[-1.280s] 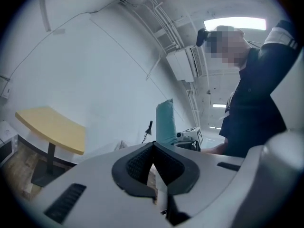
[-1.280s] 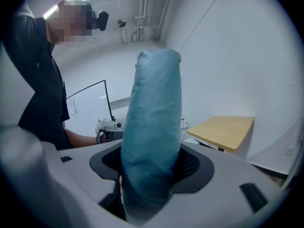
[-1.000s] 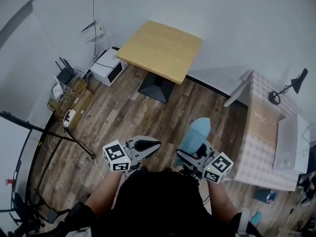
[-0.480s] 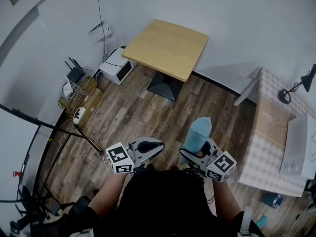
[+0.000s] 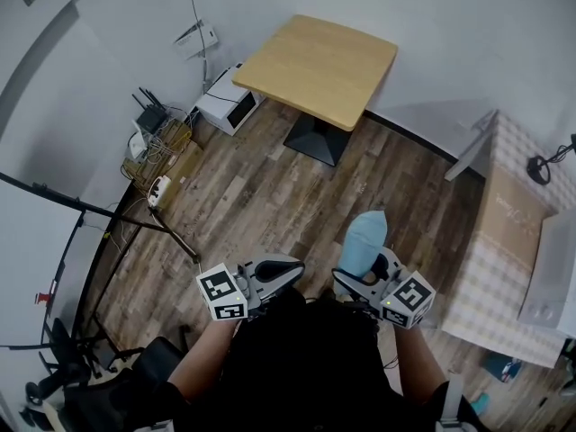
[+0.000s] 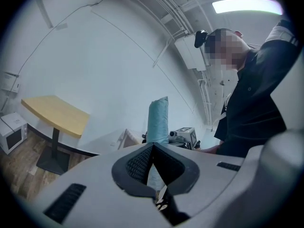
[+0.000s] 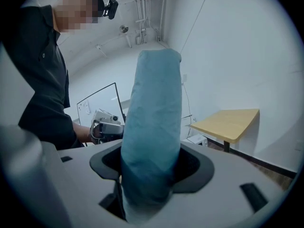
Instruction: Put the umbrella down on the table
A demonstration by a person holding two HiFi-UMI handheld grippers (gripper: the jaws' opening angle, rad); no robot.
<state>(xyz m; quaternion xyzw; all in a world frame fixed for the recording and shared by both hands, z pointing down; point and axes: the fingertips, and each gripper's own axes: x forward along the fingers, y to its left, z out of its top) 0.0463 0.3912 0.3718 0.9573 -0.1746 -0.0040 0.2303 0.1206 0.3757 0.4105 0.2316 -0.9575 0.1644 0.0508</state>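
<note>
Carry phase right now, nothing has been set down yet. The right gripper (image 5: 364, 274) is pinching the folded blue umbrella (image 5: 363, 239) around its lower part. In the right gripper view it stands upright between the jaws and pokes well up past them. The left gripper (image 5: 290, 270) has its jaws pressed together on nothing, and just hangs near the body on the left side.

The umbrella is up in the air over the wood floor, close in front of the person. The wooden table (image 5: 319, 61) is well apart from it at the far end against the wall, top bare. There's also a checked table (image 5: 504, 232) off to the right. My guess is the wooden one is the target, but I can't be sure.

Next move, I'd say: walk the umbrella over until it's above the tabletop, tip it from upright to lying flat, lower it until it rests, then spread the right jaws. The left one probably isn't needed.
</note>
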